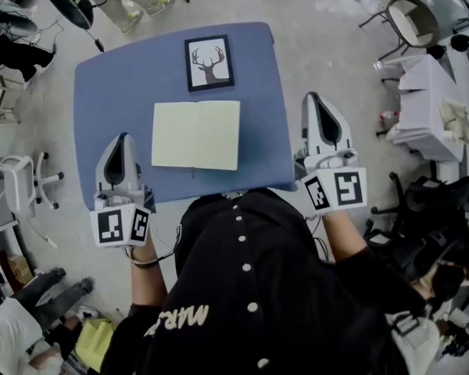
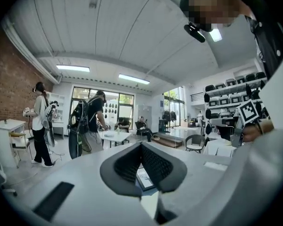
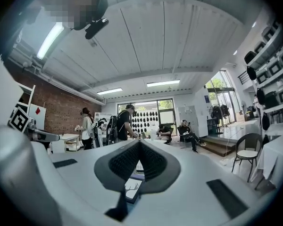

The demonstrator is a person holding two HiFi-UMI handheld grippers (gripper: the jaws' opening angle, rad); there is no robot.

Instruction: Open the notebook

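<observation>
The notebook lies open and flat on the blue table, showing two pale blank pages. My left gripper is held above the table's near left corner, and the notebook is to its right. My right gripper hangs beyond the table's right edge. Neither touches the notebook. In both gripper views the jaws point level into the room. The left gripper and the right gripper each have their pads meeting, with nothing between them.
A framed antler picture lies on the table behind the notebook. A white-draped table and a chair stand at the right, an office chair at the left. Several people stand and sit in the room ahead.
</observation>
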